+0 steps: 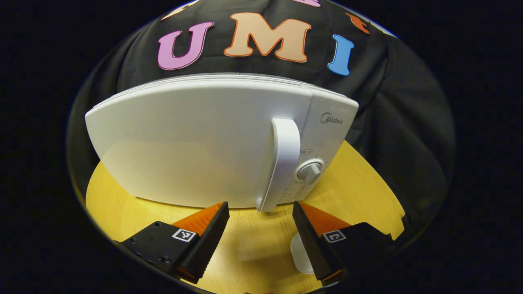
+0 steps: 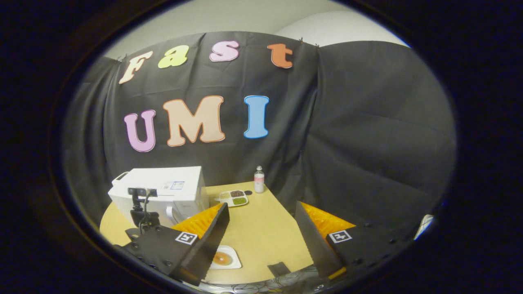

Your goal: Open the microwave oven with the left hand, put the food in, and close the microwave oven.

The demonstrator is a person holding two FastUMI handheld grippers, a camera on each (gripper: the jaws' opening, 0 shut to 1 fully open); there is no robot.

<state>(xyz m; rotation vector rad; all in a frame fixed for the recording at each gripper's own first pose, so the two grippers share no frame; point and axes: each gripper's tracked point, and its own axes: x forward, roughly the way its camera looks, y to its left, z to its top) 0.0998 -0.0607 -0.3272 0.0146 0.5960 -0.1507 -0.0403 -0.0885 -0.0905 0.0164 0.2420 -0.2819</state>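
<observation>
The white microwave (image 1: 196,147) stands on the round yellow table (image 1: 253,249) with its door shut. Its vertical handle (image 1: 286,159) and a round knob (image 1: 309,170) are at the door's right side. My left gripper (image 1: 260,228) is open just in front of the handle's lower end, touching nothing. In the right gripper view the microwave (image 2: 163,190) is at the far left. A small white plate with a round orange-brown food (image 2: 222,258) lies near my right gripper (image 2: 261,241), which hovers open above the table (image 2: 261,228).
A white edge, perhaps the plate (image 1: 300,253), peeks from behind my left gripper's right finger. A divided tray with food (image 2: 233,198) and a small bottle (image 2: 259,179) stand at the table's back. A black rig with cables (image 2: 141,210) is before the microwave. Dark tape (image 2: 279,268) marks the near edge.
</observation>
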